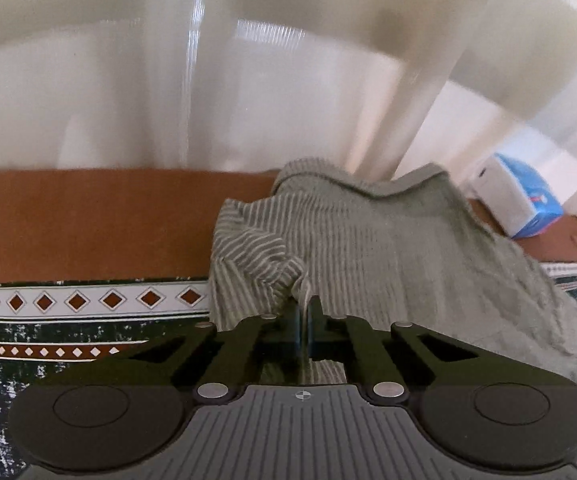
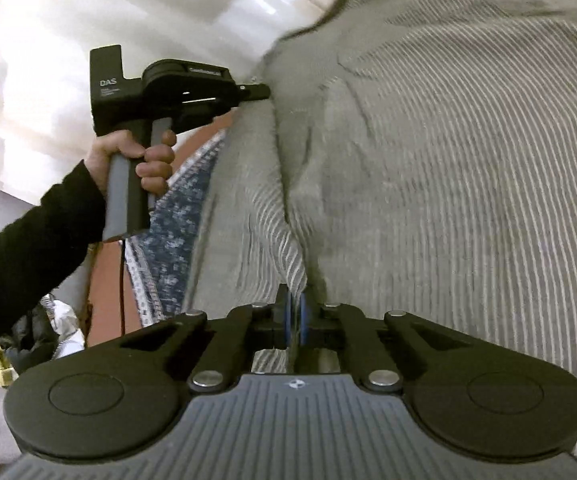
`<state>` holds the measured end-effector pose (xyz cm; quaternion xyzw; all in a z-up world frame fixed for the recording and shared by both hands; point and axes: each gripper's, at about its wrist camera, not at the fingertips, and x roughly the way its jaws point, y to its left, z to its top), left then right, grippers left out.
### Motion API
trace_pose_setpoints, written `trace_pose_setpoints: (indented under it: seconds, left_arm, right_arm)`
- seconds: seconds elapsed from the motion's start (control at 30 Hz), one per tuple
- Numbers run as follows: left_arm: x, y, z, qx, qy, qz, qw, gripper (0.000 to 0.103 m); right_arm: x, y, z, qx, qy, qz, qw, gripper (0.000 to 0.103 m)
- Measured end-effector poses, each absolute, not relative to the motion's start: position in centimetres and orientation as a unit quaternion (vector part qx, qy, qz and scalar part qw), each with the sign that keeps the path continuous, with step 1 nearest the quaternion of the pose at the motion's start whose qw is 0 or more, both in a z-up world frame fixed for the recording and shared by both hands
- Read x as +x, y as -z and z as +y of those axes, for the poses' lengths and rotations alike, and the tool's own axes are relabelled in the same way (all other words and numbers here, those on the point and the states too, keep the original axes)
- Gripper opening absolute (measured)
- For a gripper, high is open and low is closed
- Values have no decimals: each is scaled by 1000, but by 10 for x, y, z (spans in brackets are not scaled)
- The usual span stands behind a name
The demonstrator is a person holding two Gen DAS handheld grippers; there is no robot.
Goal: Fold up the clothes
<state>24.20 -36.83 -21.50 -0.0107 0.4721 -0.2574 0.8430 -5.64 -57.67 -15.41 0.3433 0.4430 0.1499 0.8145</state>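
Striped garment (image 1: 368, 240) is bunched on the patterned cloth (image 1: 88, 304). A fold is pinched in the closed left gripper (image 1: 303, 312); another is clamped by the right gripper (image 2: 294, 308).

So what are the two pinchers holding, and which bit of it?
Both hold the striped shirt. The left hand-held gripper pinches a bunched fold at its edge; the right hand-held gripper pinches a crease near its edge.
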Motion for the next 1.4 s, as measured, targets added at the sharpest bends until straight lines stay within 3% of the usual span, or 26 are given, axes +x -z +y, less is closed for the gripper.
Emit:
trace_pose_setpoints:
  seconds: [0.2,0.27,0.33,0.43,0.47,0.8,1.03,1.4]
  left_arm:
    - [240,215,-367,1,267,457,848,7]
    - [239,213,-367,2,273,457,847,27]
    - [238,209,-367,6,274,459,845,36]
    - [233,194,-363,23,266,447,854,58]
    - [231,189,-361,29,263,442,857,59]
    - [142,121,-316,26,362,395,844,59]
    - [64,156,-316,60,415,432,799,59]
    - [57,187,-323,84,401,454,791,59]
  right_arm:
    - [-60,155,-577,340,-146,444,816,3]
    - [-61,153,-576,337,-144,443,818,4]
    - [-62,148,-574,331,-140,444,821,7]
    - [-63,140,-571,312,-130,444,830,25]
    - [-64,136,-571,308,-127,443,832,29]
    - [-143,81,-596,297,-72,386,871,31]
    - [-191,85,-554,332,-109,380,856,31]
    - [-186,132,-484,300,-114,420,849,30]
